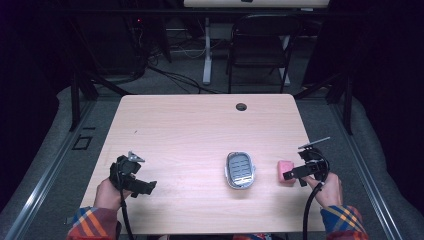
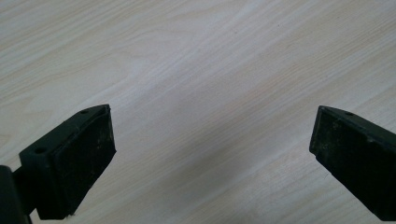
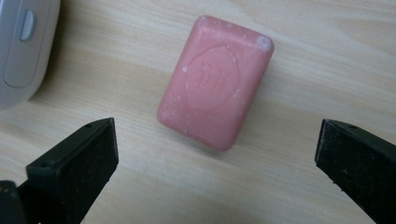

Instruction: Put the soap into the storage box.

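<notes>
Pink soap bar [image 3: 215, 81] sits flat on the table [image 1: 190, 120], right beside the grey soap dish [image 1: 239, 169]. Right gripper [image 3: 217, 154] hovers over it, jaws spread wide, holding nothing. Left gripper [image 2: 212, 149] is wide open over bare wood too.

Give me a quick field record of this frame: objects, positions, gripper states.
surface: light wood table
soap: pink bar, lying flat, embossed face up, near the table's right edge
dish: grey soap dish, slatted insert, nothing in it, just left of the soap, apart from it
right gripper: open, jaws wide either side of the soap, not touching it
left gripper: open, over bare wood at the table's front left
likely next move: right gripper closes on the soap
</notes>
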